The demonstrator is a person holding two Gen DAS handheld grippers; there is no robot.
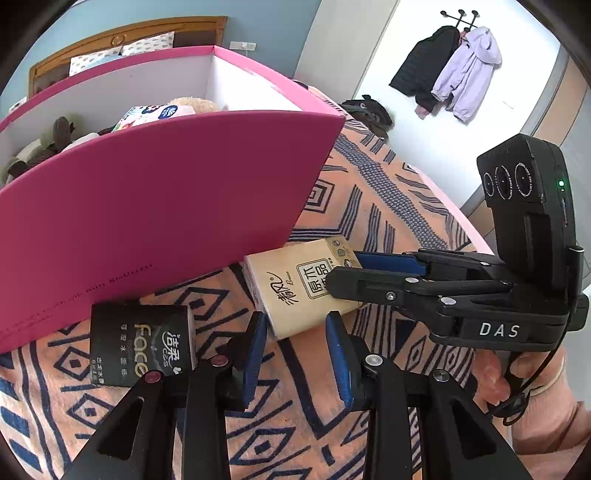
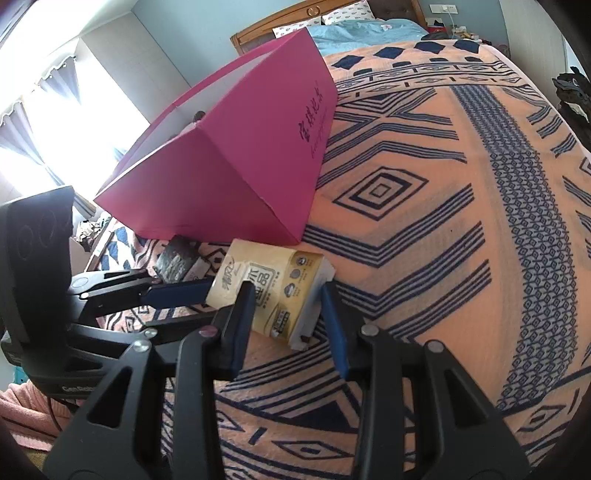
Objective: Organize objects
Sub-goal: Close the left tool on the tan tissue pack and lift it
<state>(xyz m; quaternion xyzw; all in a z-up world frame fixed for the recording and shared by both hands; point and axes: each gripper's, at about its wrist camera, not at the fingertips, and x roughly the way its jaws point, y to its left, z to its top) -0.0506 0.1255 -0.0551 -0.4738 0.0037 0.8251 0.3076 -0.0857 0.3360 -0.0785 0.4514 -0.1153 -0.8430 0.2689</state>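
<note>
A beige tissue pack (image 1: pixel 295 284) lies on the patterned bed cover beside a pink box (image 1: pixel 155 206). It also shows in the right wrist view (image 2: pixel 273 291). My right gripper (image 2: pixel 288 314) is open, its two blue-padded fingers on either side of the pack's near end; from the left wrist view it (image 1: pixel 341 271) comes in from the right. My left gripper (image 1: pixel 295 350) is open and empty, just short of the pack. A black tissue pack (image 1: pixel 142 345) lies to its left, against the pink box (image 2: pixel 229 162). The box holds a plush toy and packs.
The orange and navy patterned bed cover (image 2: pixel 443 229) stretches away to the right. A wooden headboard and pillows (image 2: pixel 332 18) stand at the far end. Coats (image 1: pixel 450 70) hang on a white wall. Dark clothing (image 1: pixel 369 110) lies beyond the box.
</note>
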